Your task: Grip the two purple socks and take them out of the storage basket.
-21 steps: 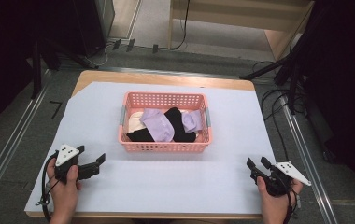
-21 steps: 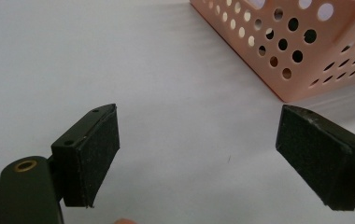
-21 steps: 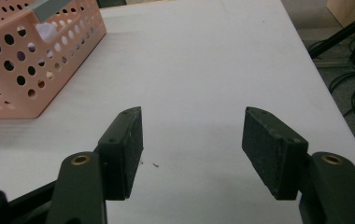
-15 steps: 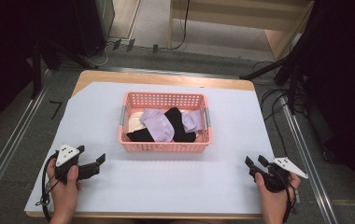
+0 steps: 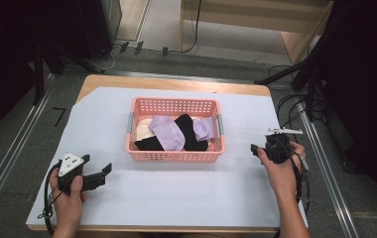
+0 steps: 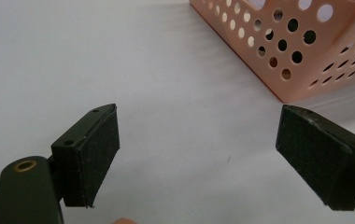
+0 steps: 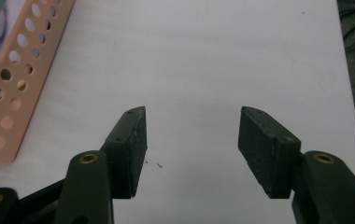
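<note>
Pink basket [image 5: 174, 154] with round holes in its walls, sitting in the middle of the worktop [image 5: 226, 188], which is covered in white. Inside the basket: a pile of socks, with a light purple sock [image 5: 169, 134] on top, a black sock [image 5: 189, 130] beside it, a cream one [image 5: 143, 128] at the left and another purple one [image 5: 205, 128] at the right.

Left tongs [image 5: 99, 174] at the near left of the worktop, held in the left hand [image 5: 67, 196], pointing right toward the basket. Jaws wide apart with nothing between them. In the left gripper view, tongs [image 6: 199, 158] over bare white worktop, with the basket's near corner [image 6: 301, 51] up ahead at the far right.

Right tongs [image 5: 254, 148] at the right side, just beside the basket's right end but not touching it, held in the right hand [image 5: 281, 171]. Jaws wide apart too, gripping nothing. In the right gripper view, tongs [image 7: 192, 140] above plain white worktop, basket wall [image 7: 12, 88] off to the left.

Grey floor and black cables beyond the far edge of the worktop.
</note>
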Demonstrator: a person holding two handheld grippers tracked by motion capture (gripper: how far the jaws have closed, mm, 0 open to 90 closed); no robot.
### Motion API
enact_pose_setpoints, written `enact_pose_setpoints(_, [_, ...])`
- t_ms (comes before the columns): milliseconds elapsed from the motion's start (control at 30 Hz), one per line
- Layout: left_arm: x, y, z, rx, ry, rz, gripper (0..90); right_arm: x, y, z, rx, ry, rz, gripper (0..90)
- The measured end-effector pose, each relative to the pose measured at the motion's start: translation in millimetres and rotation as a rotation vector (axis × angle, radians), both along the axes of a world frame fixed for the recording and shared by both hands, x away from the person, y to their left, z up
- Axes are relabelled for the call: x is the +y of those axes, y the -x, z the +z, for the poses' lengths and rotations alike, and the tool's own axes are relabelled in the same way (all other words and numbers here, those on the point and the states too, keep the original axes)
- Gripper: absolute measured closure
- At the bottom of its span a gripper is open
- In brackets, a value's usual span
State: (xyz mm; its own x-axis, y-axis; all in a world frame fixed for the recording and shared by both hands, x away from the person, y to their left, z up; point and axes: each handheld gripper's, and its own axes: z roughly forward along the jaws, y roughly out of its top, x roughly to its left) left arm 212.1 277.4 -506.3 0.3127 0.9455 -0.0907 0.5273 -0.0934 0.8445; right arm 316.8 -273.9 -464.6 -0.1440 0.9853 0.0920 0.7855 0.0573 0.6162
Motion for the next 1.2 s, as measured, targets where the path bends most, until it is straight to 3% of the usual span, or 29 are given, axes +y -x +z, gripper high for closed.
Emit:
enact_pose_setpoints(33, [0.3,-0.2,0.0,0.002,-0.001,-0.001,14.7,9.2,-14.7,6.0,0.053,0.035,0.015,42.9])
enact_pose_setpoints(233, [0.2,-0.1,-0.1,0.0,0.0,-0.001,14.7,26.8,-37.5,19.7,0.13,0.065,0.049,42.1])
enact_pose_setpoints(467, [0.2,-0.2,-0.1,0.001,0.001,0.0,14.6,51.8,-47.3,41.0,0.118,0.051,0.064,42.4])
enact_pose_setpoints(500, [0.2,-0.2,-0.1,0.001,0.002,0.001,14.7,63.4,-49.5,48.2,0.117,0.052,0.087,42.4])
enact_pose_setpoints(567, [0.3,-0.2,0.0,0.001,0.001,-0.001,14.7,67.2,-50.1,50.2,0.11,0.052,0.095,42.4])
enact_pose_setpoints(700, [0.1,-0.4,-0.3,-0.001,0.003,0.002,14.7,92.8,-54.0,60.9,0.109,0.051,0.135,42.4])
enact_pose_setpoints(1200, [0.4,-0.4,-0.1,0.004,0.001,0.002,14.6,154.0,-61.8,60.1,0.131,0.029,0.223,42.7])
